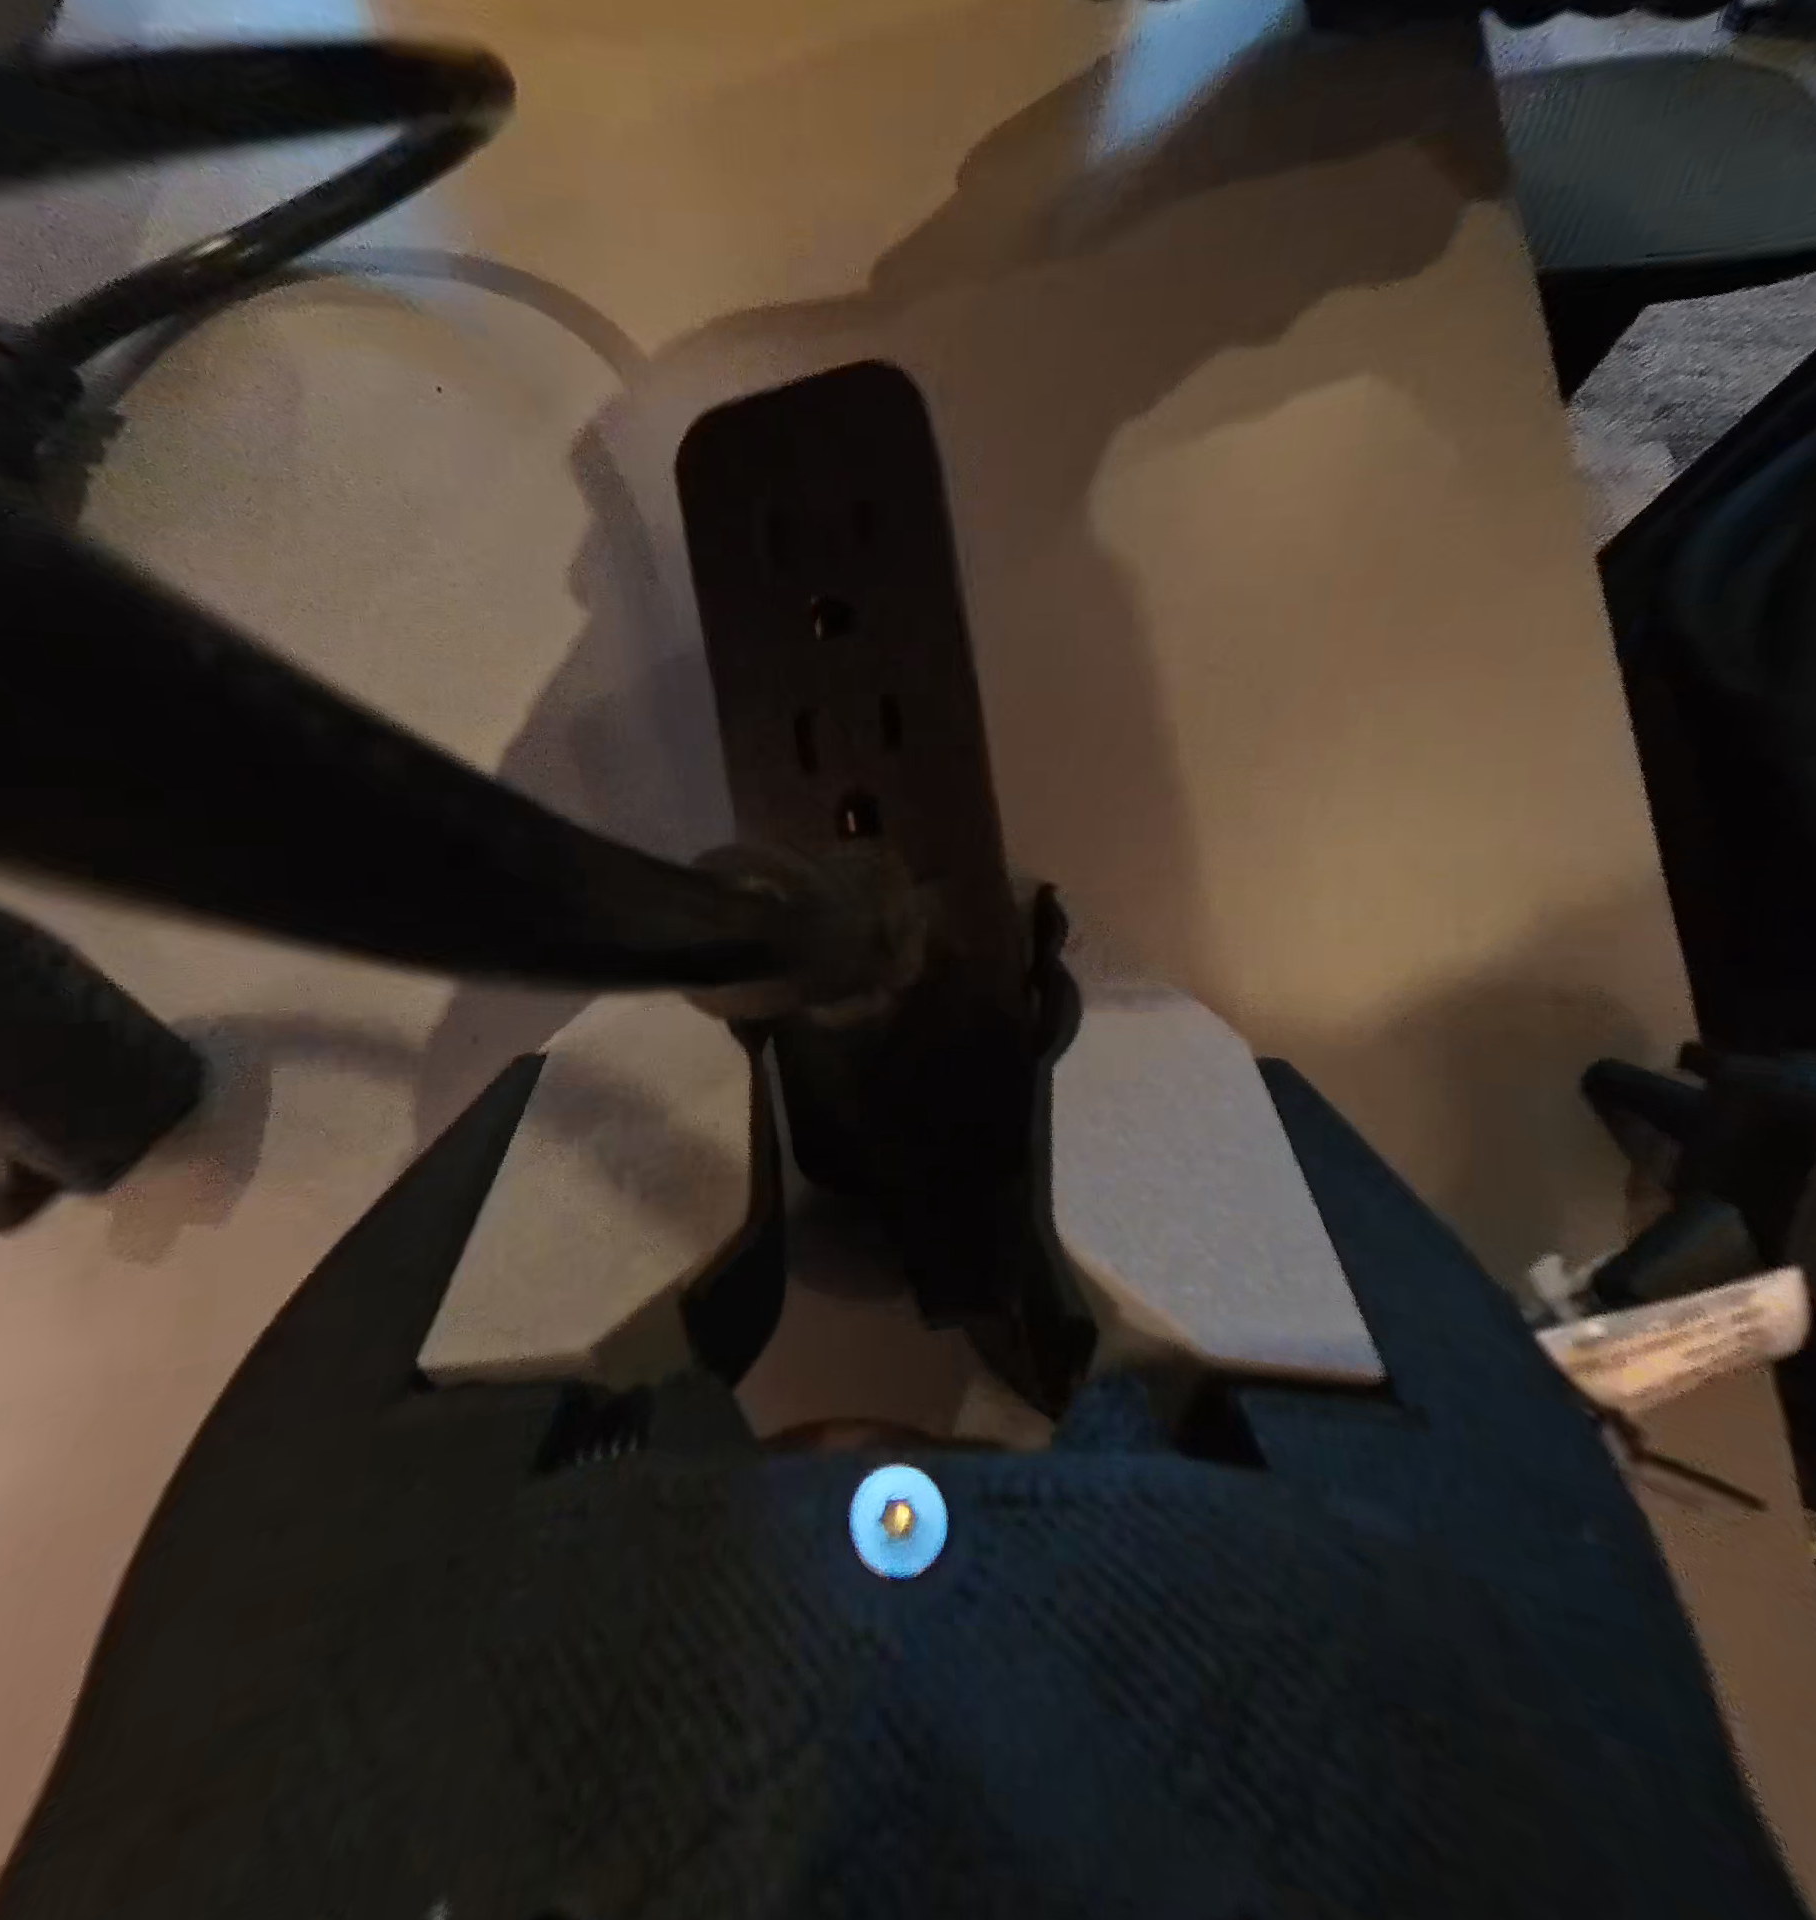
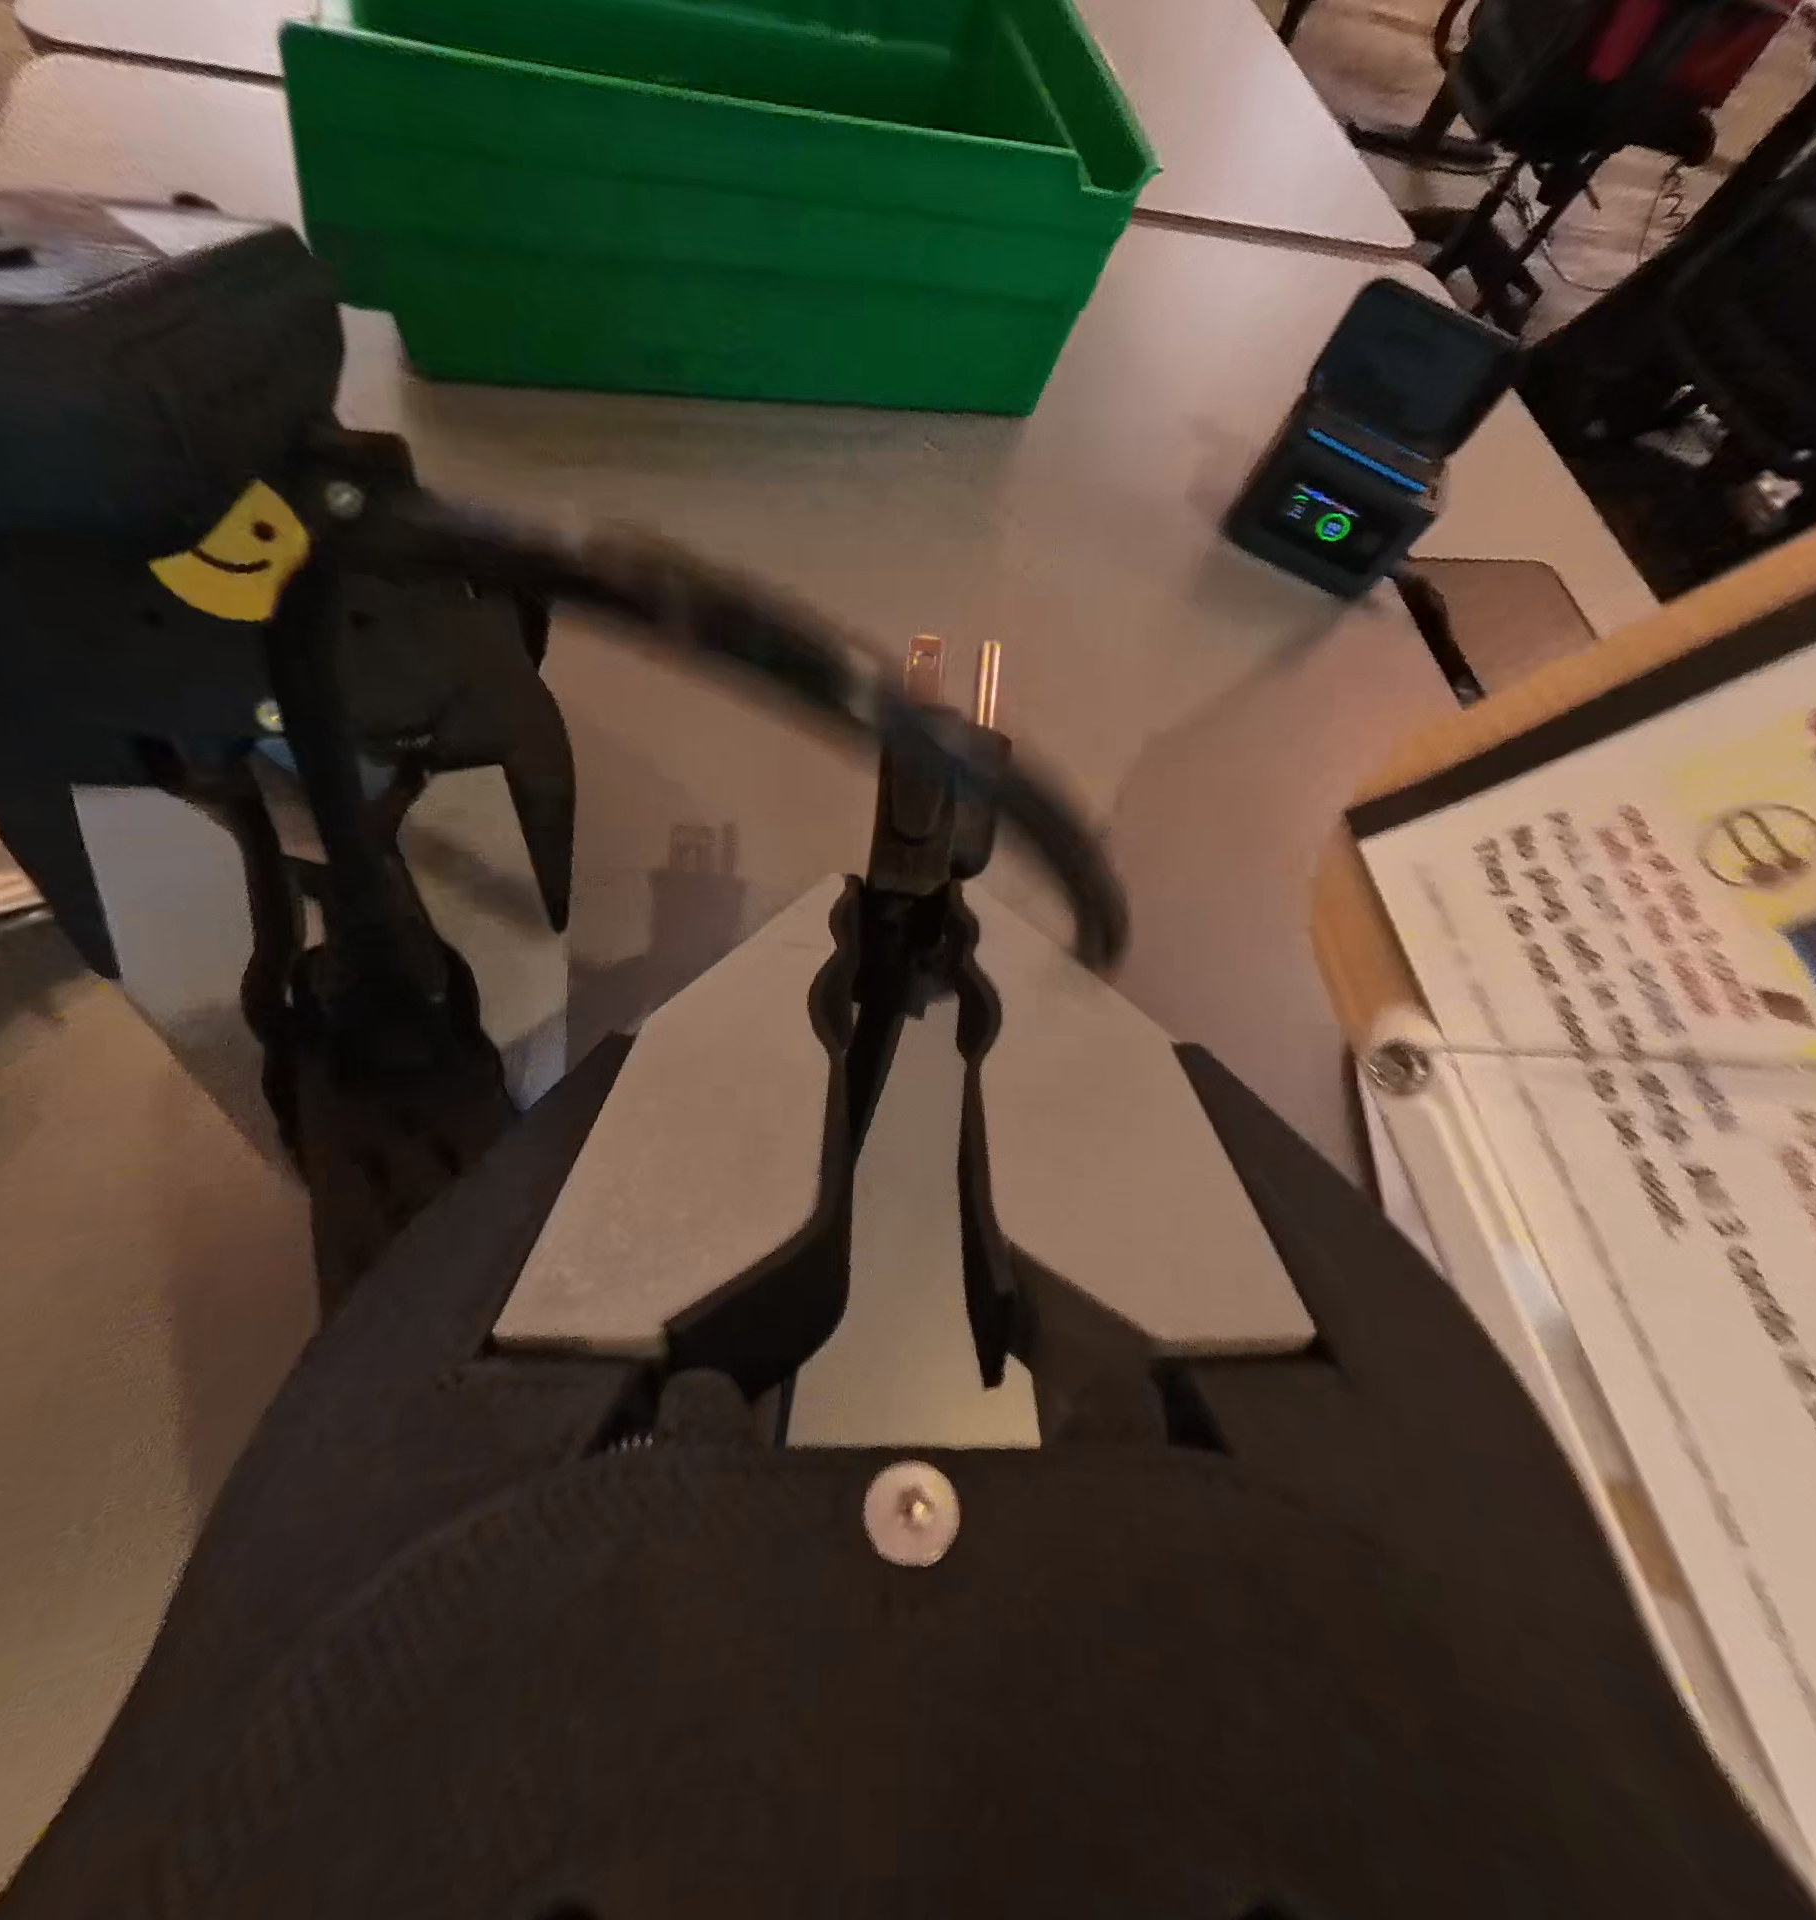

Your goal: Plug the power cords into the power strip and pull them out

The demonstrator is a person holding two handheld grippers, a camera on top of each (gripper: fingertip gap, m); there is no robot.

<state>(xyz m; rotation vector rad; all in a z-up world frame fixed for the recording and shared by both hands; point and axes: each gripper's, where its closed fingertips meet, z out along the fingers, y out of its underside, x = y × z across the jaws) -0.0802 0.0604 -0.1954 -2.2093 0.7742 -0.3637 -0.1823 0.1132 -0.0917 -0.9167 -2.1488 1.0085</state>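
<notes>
The power strip [image 1: 842,675] is black and long, with rounded end. In the left wrist view it runs away from the camera over the pale tabletop [image 1: 1299,623], and its near end sits between the fingers of the left gripper [image 1: 909,997], which press on its two sides. Two sockets on its upper face are free. Near the gripped end a black plug [image 1: 831,925] with a thick cord [image 1: 312,769] is at the strip; the blur hides if it is fully in.

The second plug [image 2: 930,790] is black with bright metal prongs pointing up and away. The right gripper [image 2: 909,935] pinches its body, above the tabletop. Its black cord [image 2: 696,603] curves behind it, blurred.
</notes>
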